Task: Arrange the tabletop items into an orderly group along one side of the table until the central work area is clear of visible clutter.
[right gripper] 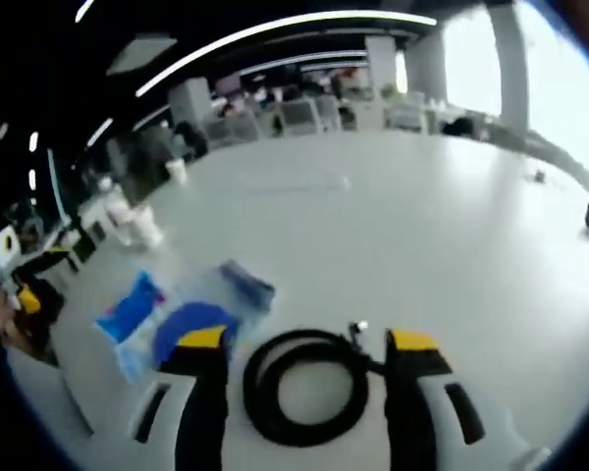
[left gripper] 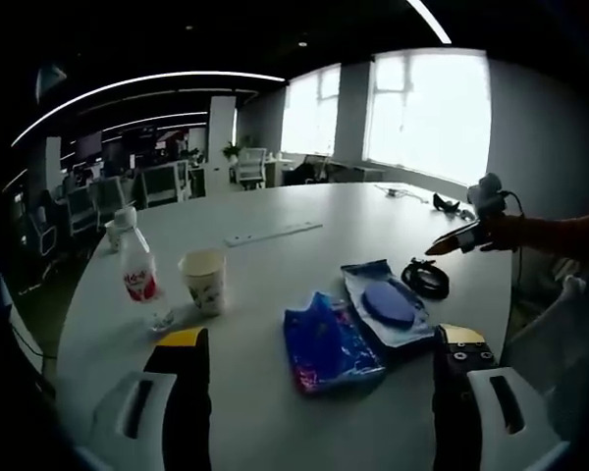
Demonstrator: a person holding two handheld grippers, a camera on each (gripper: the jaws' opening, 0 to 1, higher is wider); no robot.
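My left gripper is open low over the white table, its jaws either side of a crumpled blue snack bag. Beside the bag lies a clear pack with a blue round piece, then a black coiled cable. To the left stand a paper cup and a red-labelled water bottle. My right gripper, held by a hand, hovers just above the cable. In the right gripper view the right gripper is open with the cable lying between its jaws, beside the blue pack and the bag.
A white strip lies farther back on the table, with another cup at the far left edge. A small black item sits at the far right. Office chairs ring the table. My left gripper shows at the left.
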